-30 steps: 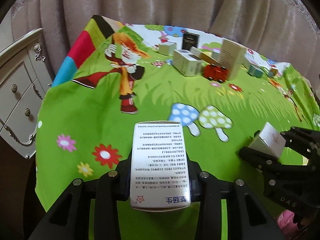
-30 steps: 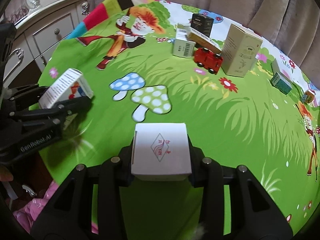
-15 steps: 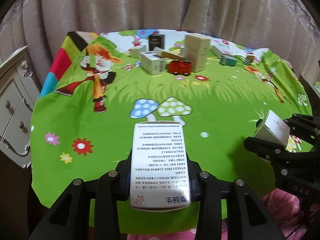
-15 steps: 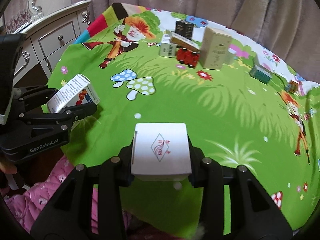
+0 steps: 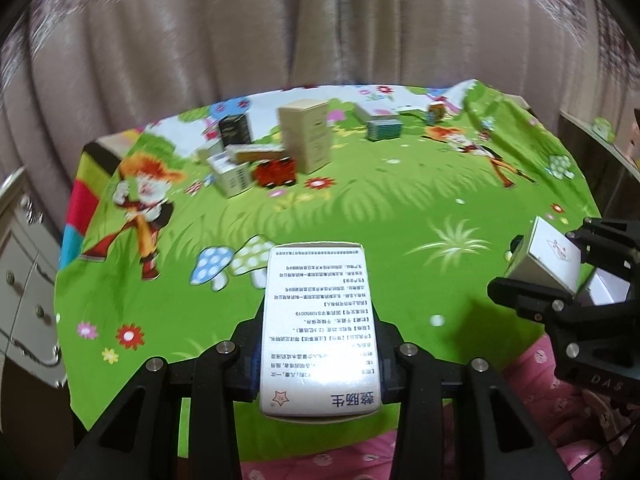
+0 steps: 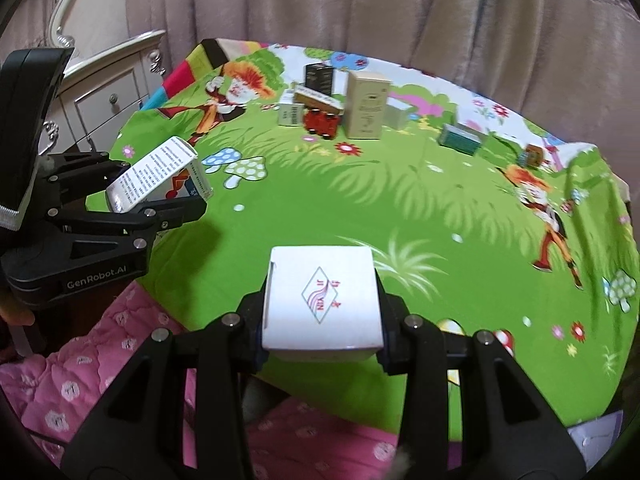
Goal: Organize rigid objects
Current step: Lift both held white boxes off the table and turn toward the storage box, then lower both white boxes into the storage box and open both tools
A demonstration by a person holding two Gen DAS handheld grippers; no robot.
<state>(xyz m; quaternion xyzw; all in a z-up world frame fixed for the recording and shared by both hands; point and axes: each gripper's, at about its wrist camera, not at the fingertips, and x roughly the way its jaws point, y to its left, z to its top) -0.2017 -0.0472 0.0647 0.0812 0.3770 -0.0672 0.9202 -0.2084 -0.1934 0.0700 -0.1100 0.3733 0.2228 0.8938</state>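
Jaws, both sides: clamped on cartons. The left gripper (image 5: 318, 344) pinches a tall white medicine box (image 5: 318, 328) by its two long sides, printed face up, rows of fine black text running along it. The same box (image 6: 156, 176) from the right wrist view sticks out tilted beyond the black fingers (image 6: 176, 210), a red and blue figure showing on its side panel.

The right gripper (image 6: 322, 320) is clenched on a small white carton (image 6: 322, 302) bearing a diamond-shaped logo in red and blue. From the left wrist view that carton (image 5: 542, 258) sits at the right edge, held clear of the cloth.

Both held boxes hang over the near edge of the table, above the green cartoon tablecloth (image 5: 380, 208) (mushrooms, flowers, a red-haired figure). Neither touches the cloth.

Far side of the table, a cluster: a tall beige carton (image 5: 306, 138) upright, a black box (image 5: 235, 130) behind and to its left, a red toy car (image 5: 276, 172) just in front of the beige carton's left side, a white barcoded box (image 5: 232, 174) beside the car, and a flat orange-banded box (image 5: 254, 152) lying across behind them. Apart, further right: a teal box (image 5: 384, 130) and a small orange item (image 5: 436, 112), too blurred to identify.

Surroundings: pinkish curtain (image 5: 280, 20) behind the table, white drawer unit (image 6: 108, 92) at the left, pink quilted fabric (image 6: 92, 364) below the table edge.
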